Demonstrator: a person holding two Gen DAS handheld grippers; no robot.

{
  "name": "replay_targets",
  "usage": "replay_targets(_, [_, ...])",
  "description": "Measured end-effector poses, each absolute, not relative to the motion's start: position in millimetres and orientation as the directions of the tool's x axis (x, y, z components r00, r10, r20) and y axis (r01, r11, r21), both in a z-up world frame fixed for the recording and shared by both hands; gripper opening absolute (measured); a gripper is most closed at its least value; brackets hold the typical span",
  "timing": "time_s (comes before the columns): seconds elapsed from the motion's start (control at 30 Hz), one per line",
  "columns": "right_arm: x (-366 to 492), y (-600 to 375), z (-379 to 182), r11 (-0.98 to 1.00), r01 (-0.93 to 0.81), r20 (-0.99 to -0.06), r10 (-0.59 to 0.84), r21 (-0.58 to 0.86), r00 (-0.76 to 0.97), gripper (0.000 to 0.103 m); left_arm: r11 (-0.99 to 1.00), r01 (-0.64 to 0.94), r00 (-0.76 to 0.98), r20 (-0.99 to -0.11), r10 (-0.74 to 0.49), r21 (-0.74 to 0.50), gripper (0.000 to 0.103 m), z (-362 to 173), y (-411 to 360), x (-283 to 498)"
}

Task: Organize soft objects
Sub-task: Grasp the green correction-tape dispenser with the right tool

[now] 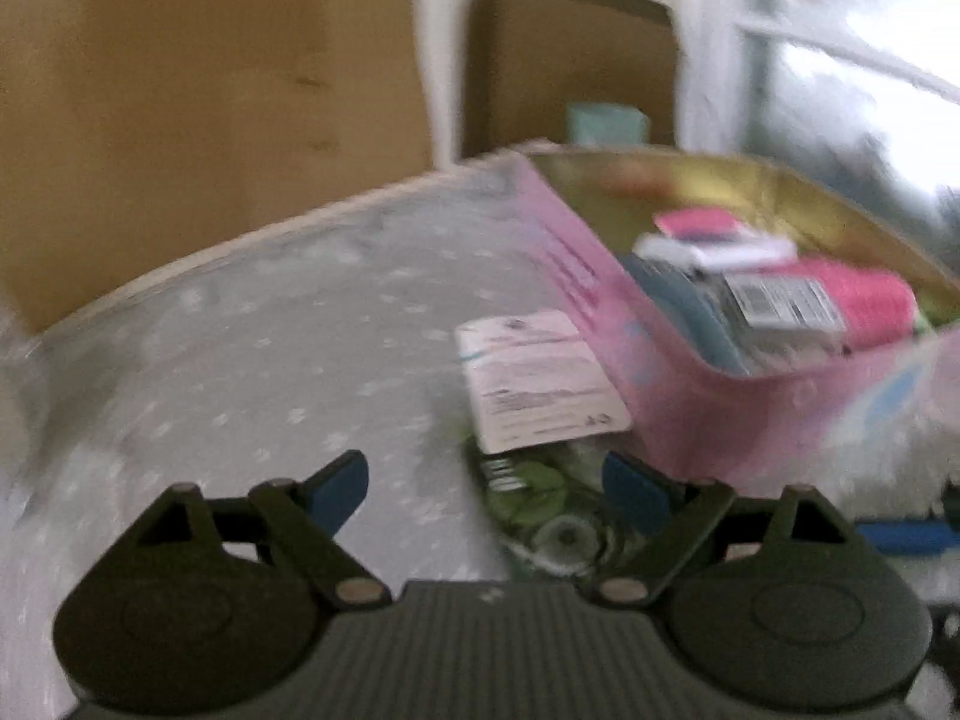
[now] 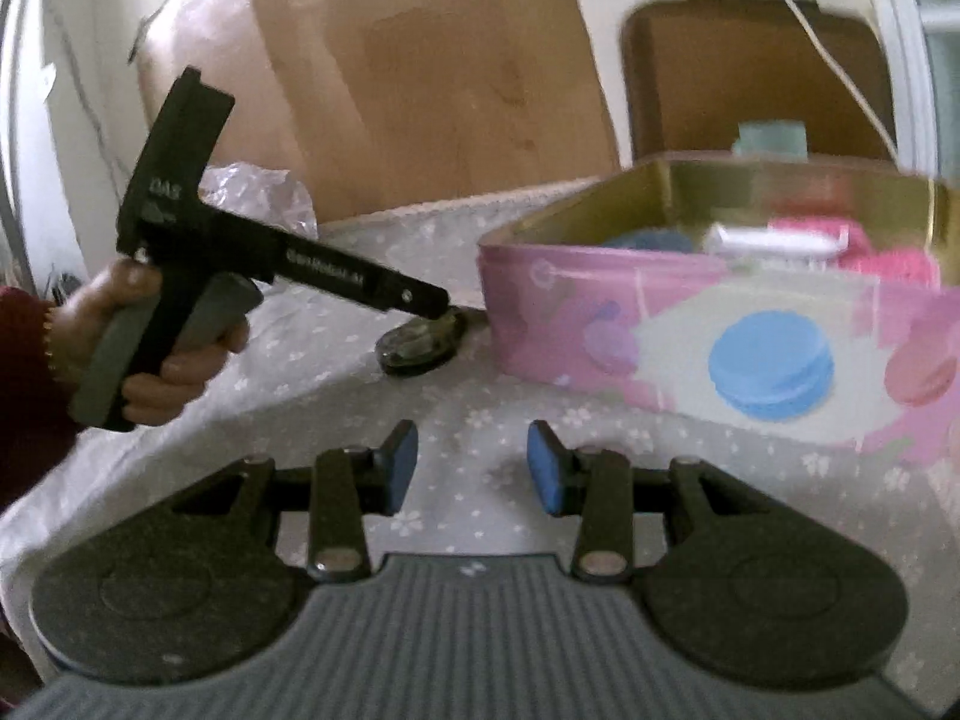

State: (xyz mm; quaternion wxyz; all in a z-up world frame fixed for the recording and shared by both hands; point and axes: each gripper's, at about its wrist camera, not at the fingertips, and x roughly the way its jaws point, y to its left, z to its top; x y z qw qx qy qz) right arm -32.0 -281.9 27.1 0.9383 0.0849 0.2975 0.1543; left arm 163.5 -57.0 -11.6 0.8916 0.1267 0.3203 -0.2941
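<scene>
Between your left gripper's (image 1: 486, 495) spread jaws and slightly toward the right-hand pad lies the green leaf-printed pouch (image 1: 540, 504), flat on the flowered tablecloth (image 1: 270, 330), with its white paper tag (image 1: 537, 381) fanned out just ahead of the fingertips; nothing is pinched yet, and the pads stand well clear of the fabric on both sides. Just beyond the right-hand jaw, almost against the pouch, sits the pink macaron tin (image 1: 750, 402), open-topped and already carrying pink and blue soft pieces (image 1: 864, 300); judging from that, it is where this pouch should go.

Centre the pouch before you squeeze; shift a little toward the tin so both pads meet the padded body and not the loose tag, which would likely slip or tear. Keep the right-hand pad off the tin wall; a nudge could slide the tin. Close gently, since the pouch looks soft and will compress; lift only once it holds.

Your right gripper (image 2: 473, 468) hangs over bare cloth short of the tin, jaws partly apart and empty; use it to steady the tin if needed.
</scene>
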Motion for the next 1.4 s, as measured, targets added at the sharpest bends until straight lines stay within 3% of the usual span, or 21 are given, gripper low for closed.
replay_targets(0.17, [-25,-284,24,0.928,-0.221,-0.549,0.358,0.301,0.755,0.044,0.704,0.700,0.558,-0.706,-0.435,0.120,0.088,-26,-85,178])
replay_targets(0.23, [-27,-283,25,0.928,-0.224,-0.548,0.358,0.297,0.756,0.044,0.729,0.671,0.574,-0.718,-0.393,0.137,0.074,-34,-89,185])
replay_targets(0.4, [-23,-282,25,0.929,-0.224,-0.551,0.356,0.294,0.754,0.044,0.807,0.590,0.565,-0.729,-0.387,0.028,0.057,-33,-63,192])
replay_targets(0.6, [-25,-273,27,0.945,-0.230,-0.565,0.323,0.230,0.760,0.045,0.866,0.501,0.613,-0.709,-0.350,0.006,0.054,-30,-4,148])
replay_targets(0.7, [-26,-258,31,0.937,-0.292,-0.563,0.350,0.194,0.749,0.045,0.887,0.462,0.633,-0.696,-0.339,-0.012,0.055,-30,18,115])
replay_targets(0.77, [-20,-244,37,0.921,-0.333,-0.560,0.388,0.201,0.733,0.045,0.881,0.471,0.632,-0.686,-0.359,-0.027,0.062,-29,26,91])
replay_targets(0.8, [-13,-234,42,0.911,-0.356,-0.556,0.410,0.209,0.723,0.045,0.877,0.478,0.629,-0.684,-0.370,-0.035,0.077,-28,30,83])
replay_targets(0.83, [-6,-224,45,0.903,-0.373,-0.552,0.428,0.216,0.716,0.047,0.876,0.480,0.623,-0.683,-0.382,-0.051,0.085,-28,34,76])
replay_targets(0.93, [28,-193,46,0.904,-0.368,-0.562,0.424,0.217,0.710,0.060,0.894,0.428,0.626,-0.669,-0.401,-0.134,0.084,-24,57,61])
replay_targets(1.03, [74,-164,29,0.901,-0.350,-0.634,0.430,0.256,0.643,0.070,0.910,0.344,0.632,-0.660,-0.406,-0.230,0.084,-26,84,57])
replay_targets(1.13, [99,-133,17,0.937,-0.316,-0.665,0.330,0.147,0.670,0.082,0.920,0.286,0.654,-0.648,-0.391,-0.266,0.084,-25,106,45])
replay_targets(1.2, [105,-117,14,0.944,-0.322,-0.675,0.285,0.074,0.680,0.074,0.929,0.256,0.669,-0.644,-0.371,-0.269,0.084,-24,120,36])
replay_targets(1.4, [66,-113,18,0.840,-0.538,-0.666,0.444,0.075,0.600,0.074,0.935,0.205,0.684,-0.641,-0.348,-0.290,0.084,-23,150,22])
